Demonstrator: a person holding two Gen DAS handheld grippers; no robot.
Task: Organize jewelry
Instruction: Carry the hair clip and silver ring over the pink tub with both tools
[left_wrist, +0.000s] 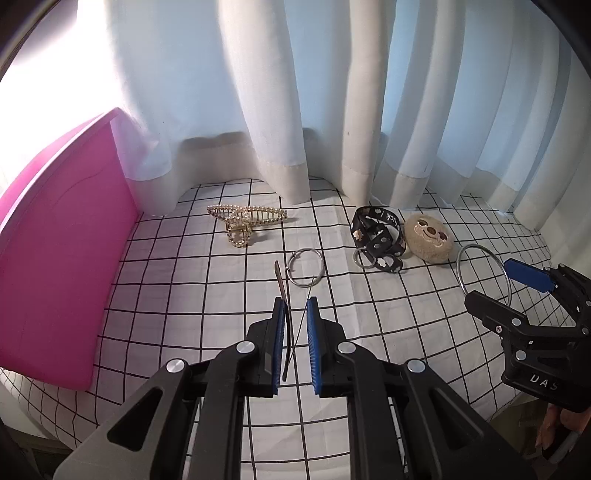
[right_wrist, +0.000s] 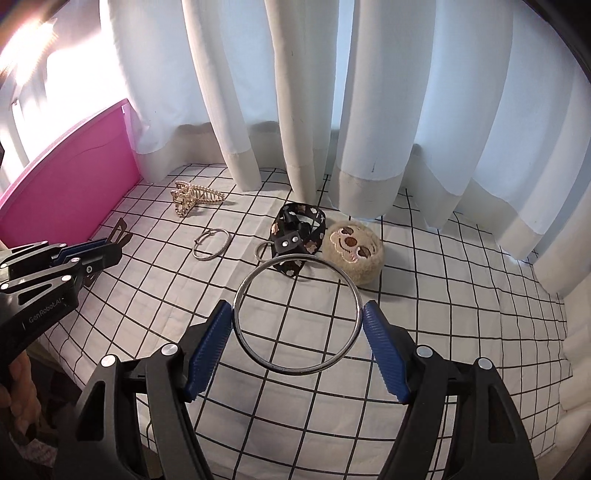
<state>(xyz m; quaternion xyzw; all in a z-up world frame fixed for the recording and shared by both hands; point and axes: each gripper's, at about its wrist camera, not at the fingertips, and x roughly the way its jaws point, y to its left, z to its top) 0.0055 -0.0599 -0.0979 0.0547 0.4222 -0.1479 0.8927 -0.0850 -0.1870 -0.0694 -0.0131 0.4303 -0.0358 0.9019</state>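
Note:
My left gripper (left_wrist: 295, 301) is shut on a thin dark hair clip (left_wrist: 285, 332) that stands edge-on between the blue pads. In the right wrist view the same gripper (right_wrist: 110, 247) is at the left with the clip (right_wrist: 120, 229) sticking out of it. My right gripper (right_wrist: 297, 306) is shut on a large silver bangle (right_wrist: 295, 372), one pad pressing on each side, held above the cloth. In the left wrist view it (left_wrist: 491, 280) is at the right edge with the bangle (left_wrist: 459, 266). On the cloth lie a small silver hoop (left_wrist: 304, 267) (right_wrist: 210, 244) and a gold pearl claw clip (left_wrist: 243, 221) (right_wrist: 192, 201).
A pink box (left_wrist: 62, 258) (right_wrist: 74, 192) stands at the left on the black-grid white cloth (left_wrist: 369, 325). A black flower-print strap (left_wrist: 376, 236) (right_wrist: 295, 236) and a plush sloth face (left_wrist: 428, 238) (right_wrist: 351, 254) lie near the white curtains (left_wrist: 266, 110) at the back.

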